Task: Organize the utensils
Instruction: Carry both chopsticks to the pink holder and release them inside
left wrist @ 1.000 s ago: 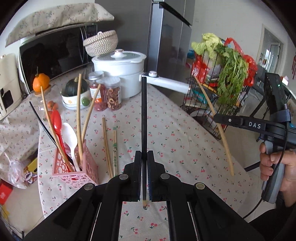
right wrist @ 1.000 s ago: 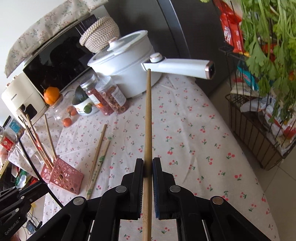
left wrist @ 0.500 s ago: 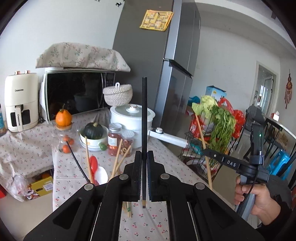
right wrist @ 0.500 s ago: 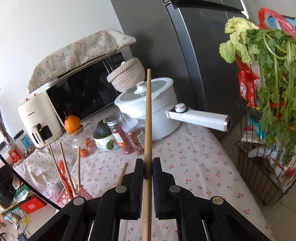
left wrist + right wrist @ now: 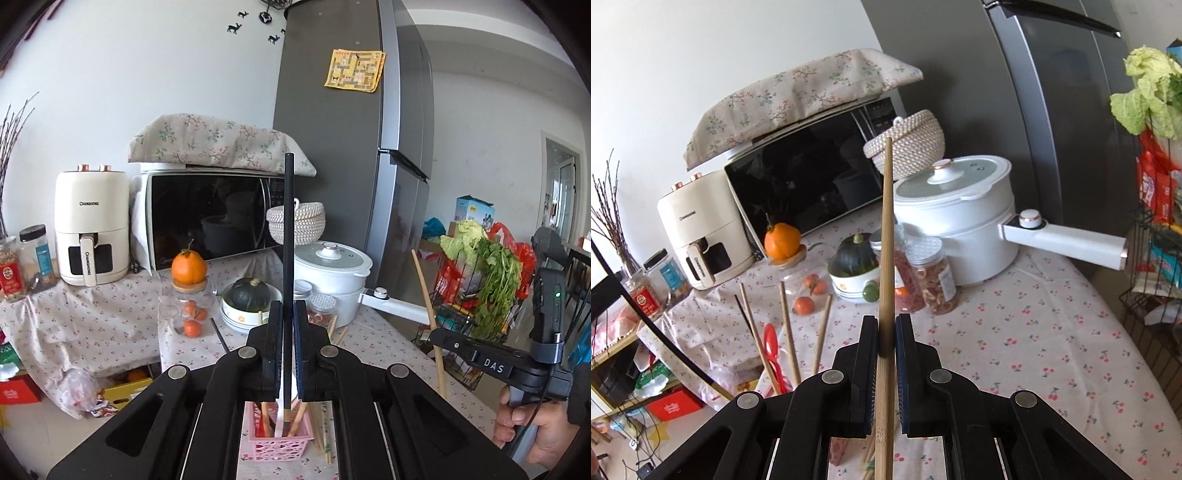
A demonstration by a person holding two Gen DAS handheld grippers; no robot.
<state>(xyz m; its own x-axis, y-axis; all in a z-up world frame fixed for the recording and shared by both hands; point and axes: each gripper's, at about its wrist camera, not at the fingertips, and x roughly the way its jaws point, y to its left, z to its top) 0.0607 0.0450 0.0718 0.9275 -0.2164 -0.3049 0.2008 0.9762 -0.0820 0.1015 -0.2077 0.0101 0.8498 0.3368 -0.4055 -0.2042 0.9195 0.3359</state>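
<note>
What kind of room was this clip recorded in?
Most likely a home kitchen: a microwave and air fryer sit on a cloth-covered counter, with a tall grey fridge beside a white electric pot.

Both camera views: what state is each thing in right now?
Left gripper: shut on black chopstick, upright.
Right gripper: shut on wooden chopstick.
Pink basket: holds chopsticks and spoons.
White pot: lid on.
Microwave: door closed, cloth on top.
Fridge: closed.
</note>
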